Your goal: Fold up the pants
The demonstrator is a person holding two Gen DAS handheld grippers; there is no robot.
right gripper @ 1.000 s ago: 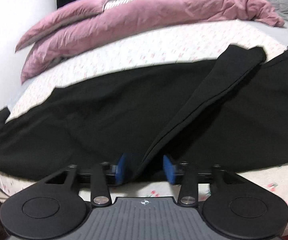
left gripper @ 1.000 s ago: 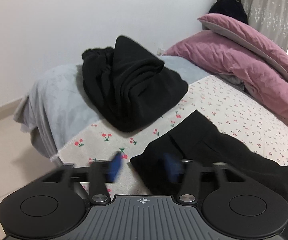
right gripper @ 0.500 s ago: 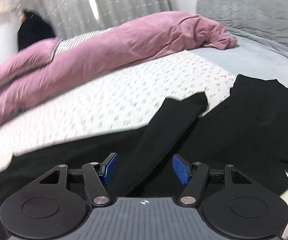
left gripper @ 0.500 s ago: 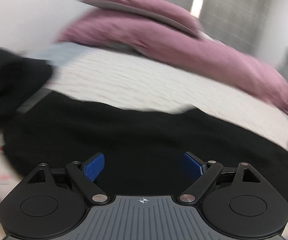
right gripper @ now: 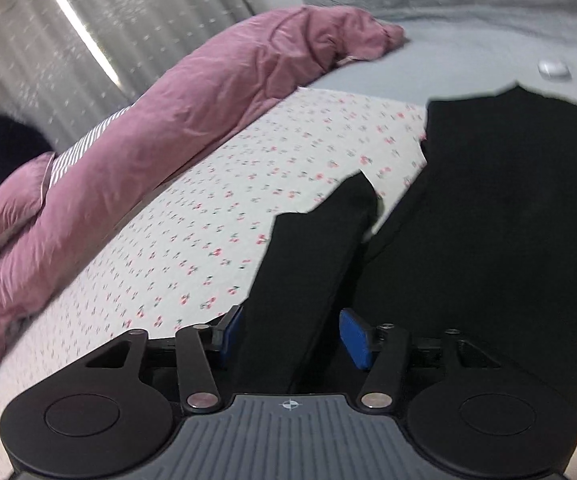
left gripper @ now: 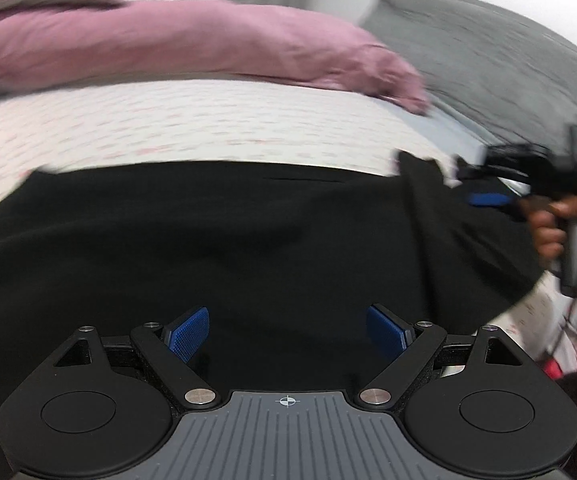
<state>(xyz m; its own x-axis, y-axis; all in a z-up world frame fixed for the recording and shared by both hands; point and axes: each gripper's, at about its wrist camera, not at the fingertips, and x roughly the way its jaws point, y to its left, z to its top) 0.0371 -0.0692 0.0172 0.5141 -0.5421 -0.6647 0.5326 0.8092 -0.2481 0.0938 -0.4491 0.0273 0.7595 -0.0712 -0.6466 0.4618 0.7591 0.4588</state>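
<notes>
Cherry-print bed (right gripper: 208, 216) carries everything. Pink duvet (right gripper: 192, 96) bunched along its far edge; grey blanket (left gripper: 488, 52) beyond. Black pants (left gripper: 228, 232) spread flat along the near edge, one leg (right gripper: 312, 248) lying diagonally. Left gripper (left gripper: 288, 332) over the pants, jaws wide apart, nothing held. Right gripper (right gripper: 294, 338) jaws apart, straddling that leg, not clamped.
</notes>
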